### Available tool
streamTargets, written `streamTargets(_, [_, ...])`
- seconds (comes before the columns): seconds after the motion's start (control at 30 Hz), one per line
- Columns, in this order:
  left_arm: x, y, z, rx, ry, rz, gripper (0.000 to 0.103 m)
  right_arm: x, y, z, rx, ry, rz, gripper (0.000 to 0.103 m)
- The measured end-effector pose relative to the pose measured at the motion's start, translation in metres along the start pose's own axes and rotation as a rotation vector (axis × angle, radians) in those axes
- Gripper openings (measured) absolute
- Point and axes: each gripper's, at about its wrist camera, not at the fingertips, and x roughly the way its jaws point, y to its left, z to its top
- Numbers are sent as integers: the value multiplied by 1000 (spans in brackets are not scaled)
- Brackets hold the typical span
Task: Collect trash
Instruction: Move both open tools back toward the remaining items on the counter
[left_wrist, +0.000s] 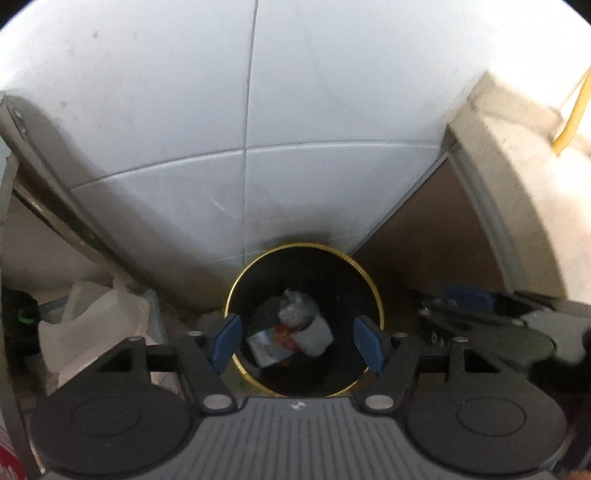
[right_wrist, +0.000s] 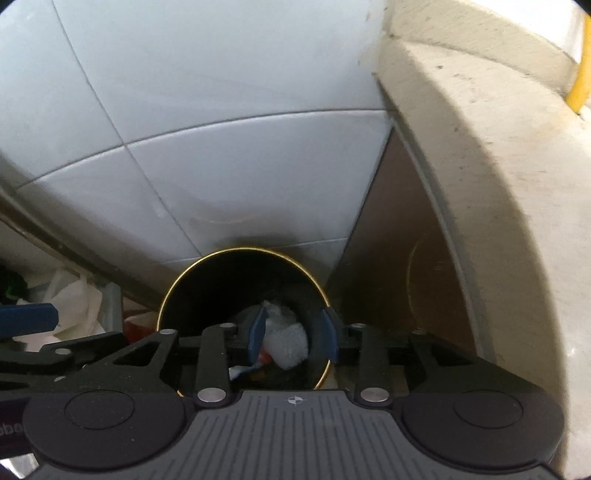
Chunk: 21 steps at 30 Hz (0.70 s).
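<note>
Over black gold-rimmed bin by tiled wall: right gripper jaws apart, nothing pinched, white crumpled wad lying inside bin below. Left gripper apart, empty. Best keep jaws wide, lift straight up, avoid clipping rim.

Round black bin w/ gold rim, lower centre of frame, upright; holds crumpled white paper wad, small printed packet.
</note>
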Motion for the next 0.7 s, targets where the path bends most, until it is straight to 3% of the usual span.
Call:
streamTargets(0.2, [-14, -3, 0, 8, -70, -20, 60, -40, 0, -3, -25, -76, -55, 42])
streamTargets(0.57, [-48, -20, -6, 136, -254, -62, 60, -122, -11, -16, -48, -242, -172, 45])
streamTargets(0.7, [-62, -36, -13, 209, -308, -64, 60, -147, -21, -25, -49, -289, -209, 53])
